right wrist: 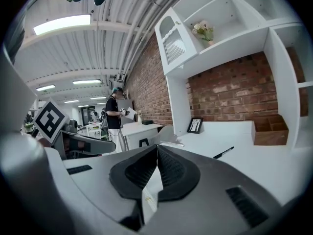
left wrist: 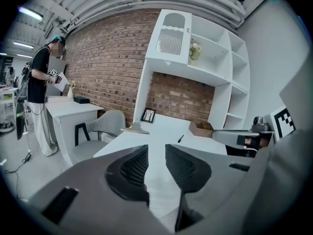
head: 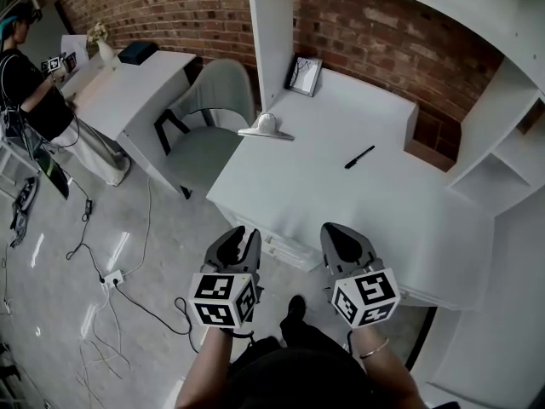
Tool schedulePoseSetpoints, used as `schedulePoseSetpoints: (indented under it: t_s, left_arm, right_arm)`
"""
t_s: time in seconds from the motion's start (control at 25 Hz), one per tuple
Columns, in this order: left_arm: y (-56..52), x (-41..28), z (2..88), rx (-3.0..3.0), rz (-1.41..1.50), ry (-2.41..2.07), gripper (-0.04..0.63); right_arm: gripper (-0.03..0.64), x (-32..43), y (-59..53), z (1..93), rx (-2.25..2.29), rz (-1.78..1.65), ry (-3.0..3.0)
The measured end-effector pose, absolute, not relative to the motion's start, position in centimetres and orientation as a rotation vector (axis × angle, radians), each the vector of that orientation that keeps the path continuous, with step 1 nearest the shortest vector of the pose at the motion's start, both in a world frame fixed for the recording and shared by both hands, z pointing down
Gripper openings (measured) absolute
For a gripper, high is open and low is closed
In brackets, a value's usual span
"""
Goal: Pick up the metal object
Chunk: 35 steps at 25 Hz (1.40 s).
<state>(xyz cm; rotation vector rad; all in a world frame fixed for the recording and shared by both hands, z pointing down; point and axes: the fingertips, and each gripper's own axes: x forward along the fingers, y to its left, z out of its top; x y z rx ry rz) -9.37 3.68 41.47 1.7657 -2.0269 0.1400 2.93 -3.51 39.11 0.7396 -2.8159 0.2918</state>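
approach step, nothing held. metal object (head: pixel 266 127) upper centre of frame, far-left edge of surface (head: pixel 324 194). left gripper (left wrist: pixel 156 153) jaws slightly apart, empty; right gripper (right wrist: pixel 156 151) jaws closed, empty. next: reach forward, widen jaws.

A lab hall staged as a home office: a white bench (head: pixel 324 186) with shelving (left wrist: pixel 215 58) against a brick wall (head: pixel 170 7), a corded power strip (head: pixel 111 277) on the grey floor (head: pixel 51 313), and strip lights (right wrist: pixel 61 24) overhead.
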Motion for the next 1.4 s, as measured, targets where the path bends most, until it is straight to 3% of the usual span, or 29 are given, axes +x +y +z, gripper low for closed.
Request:
schedulePoseSetpoints:
  t_s: [0.72,1.4]
  left_arm:
    - [-7.3,-14.2,43.4,1.685,0.272,-2.049,0.238]
    - [-20.8,-23.3,48.7,1.679,0.401,-1.917,0.272]
  right_arm:
    - [0.005,1.9,-11.9,40.4,0.778,0.351,-2.799]
    - [0.005,-5.8,-21.3,43.2,0.904,0.436,-2.671]
